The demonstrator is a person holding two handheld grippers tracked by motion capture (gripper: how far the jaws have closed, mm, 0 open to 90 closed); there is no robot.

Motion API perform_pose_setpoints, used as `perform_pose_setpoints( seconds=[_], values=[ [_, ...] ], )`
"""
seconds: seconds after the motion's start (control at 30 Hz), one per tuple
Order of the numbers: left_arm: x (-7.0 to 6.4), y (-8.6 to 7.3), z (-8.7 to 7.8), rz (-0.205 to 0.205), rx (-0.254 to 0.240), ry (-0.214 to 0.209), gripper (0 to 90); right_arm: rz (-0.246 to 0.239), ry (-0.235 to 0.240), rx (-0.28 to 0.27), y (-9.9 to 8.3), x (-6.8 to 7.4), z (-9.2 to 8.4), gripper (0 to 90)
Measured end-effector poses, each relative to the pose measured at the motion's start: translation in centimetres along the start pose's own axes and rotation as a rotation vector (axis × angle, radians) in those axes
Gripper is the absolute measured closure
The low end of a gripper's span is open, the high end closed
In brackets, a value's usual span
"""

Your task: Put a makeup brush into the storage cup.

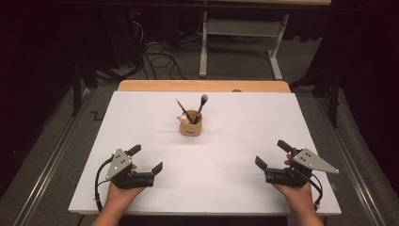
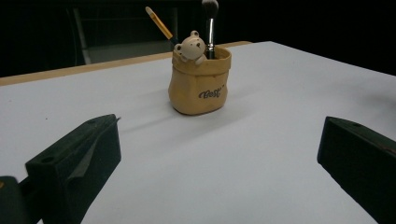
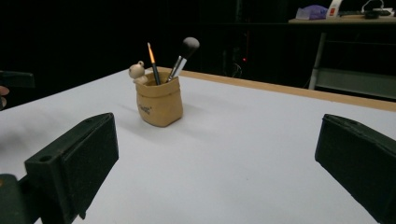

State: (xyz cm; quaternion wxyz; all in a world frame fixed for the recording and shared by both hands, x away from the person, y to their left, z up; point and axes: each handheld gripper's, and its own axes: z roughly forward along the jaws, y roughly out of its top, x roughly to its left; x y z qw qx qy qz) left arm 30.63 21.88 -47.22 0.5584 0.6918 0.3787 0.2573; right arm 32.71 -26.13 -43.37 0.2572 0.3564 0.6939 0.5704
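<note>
A white counter (image 1: 211, 155) is seen in the middle of the high view, with a strip of bare wood along its far edge. A small tan holder (image 1: 191, 125), shaped like a sack with dark lettering on its side and a little bear figure (image 2: 191, 45) at its rim, is stood upright on the counter a little above the centre of the frame. Two brushes are held upright in it: a thin brush (image 1: 184, 111) with a yellow-orange handle, leaned to the left, and a fluffy dark-tipped brush (image 1: 202, 105) with a metal ferrule, leaned slightly to the right.

The left tongs (image 1: 148, 158) are held in a hand (image 1: 117, 195) at the lower left of the high view, low over the counter. Their jaws are spread wide and nothing is gripped between them. In the left gripper view the holder is seen above centre, well apart from both black jaws.

The right tongs (image 1: 271, 154) are held in the other hand (image 1: 296, 193) at the lower right of the high view. Their jaws are likewise spread wide with nothing between them. In the right gripper view the holder is seen at the upper left of centre, well apart from the jaws.

A grey floor with cables and the legs of another table are seen at the top of the high view.
</note>
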Motion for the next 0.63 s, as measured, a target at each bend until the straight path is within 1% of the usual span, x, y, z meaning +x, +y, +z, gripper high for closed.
perform_pose_setpoints(
  seconds=[0.07, 0.1, 0.17, 0.27, 0.33, 0.4, 0.53, 0.63],
  values=[
    [-0.11, 0.02, 0.03, 0.005, 0.0, 0.0, 0.5, -0.007, -0.014, 0.015, -0.42, -0.11, -0.18, 0.3],
    [-0.13, 0.02, 0.01, 0.005, 0.001, 0.0, 0.5, -0.01, -0.014, 0.017, -0.51, -0.17, -0.2, 0.3],
    [-0.11, 0.02, -0.04, 0.003, -0.003, 0.001, 0.5, -0.003, -0.022, 0.015, -0.52, -0.2, -0.2, 0.3],
    [0.06, 0.03, -0.16, -0.001, -0.007, 0.005, 0.3, -0.014, -0.022, 0.017, -0.49, -0.08, -0.03, 0.3],
    [0.19, 0.04, -0.25, -0.005, -0.012, 0.01, 0.3, -0.028, -0.024, 0.03, -0.59, 0.16, 0.19, 0.3],
    [0.26, 0.04, -0.27, -0.008, -0.012, 0.007, 0.4, -0.037, -0.021, 0.035, -0.65, 0.26, 0.33, 0.3],
    [0.25, 0.1, -0.31, -0.003, -0.015, 0.008, 0.3, -0.042, -0.019, 0.038, -0.7, 0.4, 0.53, 0.3],
    [0.3, 0.12, -0.32, -0.002, -0.015, 0.008, 0.3, -0.035, -0.02, 0.042, -0.75, 0.39, 0.6, 0.3]
  ],
)
